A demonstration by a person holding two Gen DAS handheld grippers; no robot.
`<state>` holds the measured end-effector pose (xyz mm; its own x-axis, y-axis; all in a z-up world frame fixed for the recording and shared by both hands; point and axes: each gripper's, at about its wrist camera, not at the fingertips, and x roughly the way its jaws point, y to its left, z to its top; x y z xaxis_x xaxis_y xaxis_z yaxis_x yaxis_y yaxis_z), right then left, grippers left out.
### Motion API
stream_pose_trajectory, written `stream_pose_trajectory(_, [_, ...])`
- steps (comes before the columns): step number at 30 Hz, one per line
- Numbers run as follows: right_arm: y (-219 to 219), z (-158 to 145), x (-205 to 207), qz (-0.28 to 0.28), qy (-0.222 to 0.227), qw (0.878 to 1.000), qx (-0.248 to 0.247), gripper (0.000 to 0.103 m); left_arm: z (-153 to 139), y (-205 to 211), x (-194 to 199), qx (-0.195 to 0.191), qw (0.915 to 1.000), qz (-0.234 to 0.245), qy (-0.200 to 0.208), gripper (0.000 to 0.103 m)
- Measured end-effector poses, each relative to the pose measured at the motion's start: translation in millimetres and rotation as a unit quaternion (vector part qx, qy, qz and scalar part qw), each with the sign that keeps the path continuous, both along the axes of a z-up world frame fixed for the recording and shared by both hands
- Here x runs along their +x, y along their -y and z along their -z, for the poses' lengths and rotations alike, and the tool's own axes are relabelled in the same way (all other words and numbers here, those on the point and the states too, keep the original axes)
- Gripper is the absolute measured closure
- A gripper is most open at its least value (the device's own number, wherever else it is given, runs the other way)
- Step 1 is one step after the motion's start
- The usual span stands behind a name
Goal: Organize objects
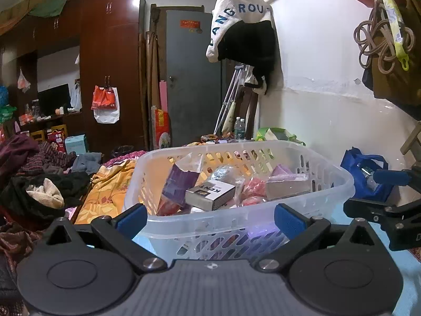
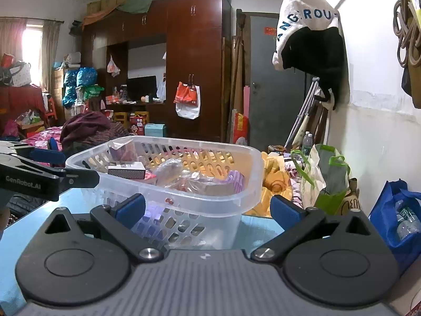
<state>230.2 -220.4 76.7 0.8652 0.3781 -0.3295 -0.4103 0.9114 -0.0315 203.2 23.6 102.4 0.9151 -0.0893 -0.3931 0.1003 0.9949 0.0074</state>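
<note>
A translucent white plastic basket [image 1: 263, 146] [image 2: 252, 173] stands on a light blue tabletop [image 2: 26, 226]. It holds a grey KENT box [image 1: 210, 193] [image 2: 126, 169], a purple packet [image 1: 179, 184], pink wrapped items [image 1: 254, 187] and clear plastic packets [image 2: 171, 168]. My left gripper [image 1: 210, 218] is open just in front of the basket's near wall, and its blue pads [image 1: 131, 217] hold nothing. My right gripper [image 2: 208, 209] is also open before the basket's near corner, empty. Each gripper shows at the edge of the other's view: the right gripper [image 1: 381, 197] and the left gripper [image 2: 39, 168].
A blue bag [image 1: 352, 168] [image 2: 389, 210] with bottles and a green and white bag [image 2: 329, 179] stand by the white wall at right. Heaped clothes [image 1: 39, 184] and a yellow cloth [image 1: 105, 184] lie behind and left of the basket. A white and black garment [image 1: 242, 26] hangs overhead.
</note>
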Motion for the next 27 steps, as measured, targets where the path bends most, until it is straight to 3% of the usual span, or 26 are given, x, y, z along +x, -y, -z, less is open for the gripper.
stream_pose_trajectory(27, [3.2,0.1,-4.9,0.006,0.002,1.000,0.003,0.000,-0.6,3.0,-2.8,0.004,1.0000,-0.004,0.001,0.000])
